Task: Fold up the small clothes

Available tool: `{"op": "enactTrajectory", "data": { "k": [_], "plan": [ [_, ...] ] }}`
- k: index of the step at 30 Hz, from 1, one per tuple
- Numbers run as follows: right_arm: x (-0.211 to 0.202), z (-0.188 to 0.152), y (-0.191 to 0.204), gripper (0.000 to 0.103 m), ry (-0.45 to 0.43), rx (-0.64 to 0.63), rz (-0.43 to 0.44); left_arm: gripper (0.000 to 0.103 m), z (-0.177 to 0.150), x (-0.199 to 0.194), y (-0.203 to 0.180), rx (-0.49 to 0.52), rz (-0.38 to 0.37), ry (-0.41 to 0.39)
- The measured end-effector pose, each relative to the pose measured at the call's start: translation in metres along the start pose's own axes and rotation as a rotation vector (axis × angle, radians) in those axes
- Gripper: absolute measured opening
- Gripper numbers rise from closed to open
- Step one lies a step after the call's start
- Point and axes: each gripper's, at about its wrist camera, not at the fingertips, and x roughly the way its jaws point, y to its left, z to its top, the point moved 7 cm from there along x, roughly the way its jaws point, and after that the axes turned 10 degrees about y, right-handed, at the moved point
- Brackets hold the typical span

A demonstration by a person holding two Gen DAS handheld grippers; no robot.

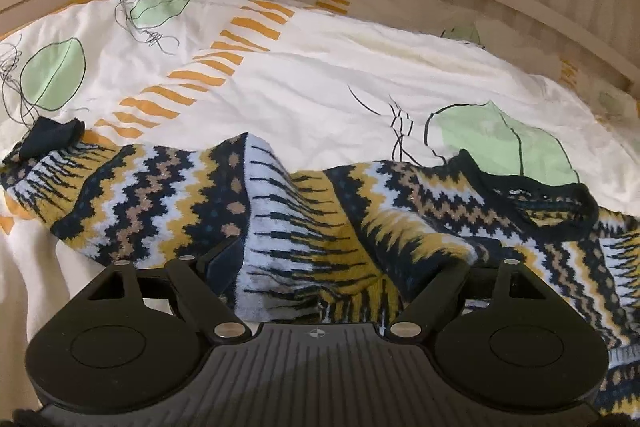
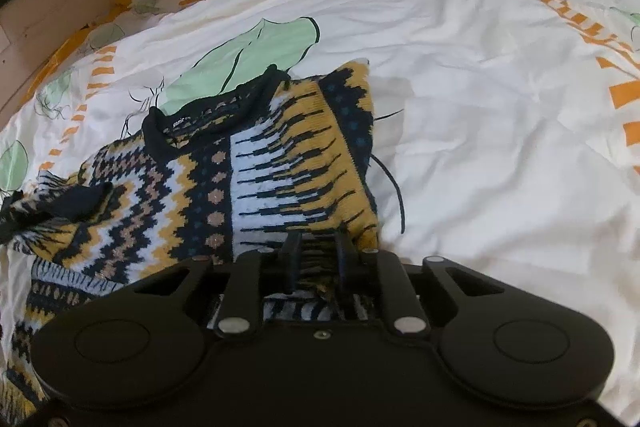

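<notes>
Folding the sweater (image 2: 256, 163) on the bed (image 2: 480, 107).
Right gripper (image 2: 316, 259) is pinching its edge; left gripper (image 1: 340, 259) is spread, so the thick knit risks slipping out.

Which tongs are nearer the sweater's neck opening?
Hard to call. The right tongs pinch the sweater below its neck opening; the left tongs straddle a raised fold, neck opening off to their right.

Both the left gripper (image 1: 340, 259) and the right gripper (image 2: 318, 255) are matte black, each with two round disc housings, angled link arms on silver pivot screws, and a ribbed centre plate bearing a small crosshair mark.
</notes>
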Motion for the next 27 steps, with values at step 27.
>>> {"op": "enactTrajectory", "data": {
  "k": [27],
  "plan": [
    [-0.025, 0.012, -0.022, 0.053, -0.144, 0.015, -0.132, 0.069, 0.01, 0.007, -0.003, 0.101, -0.182, 0.034]
  ]
}}
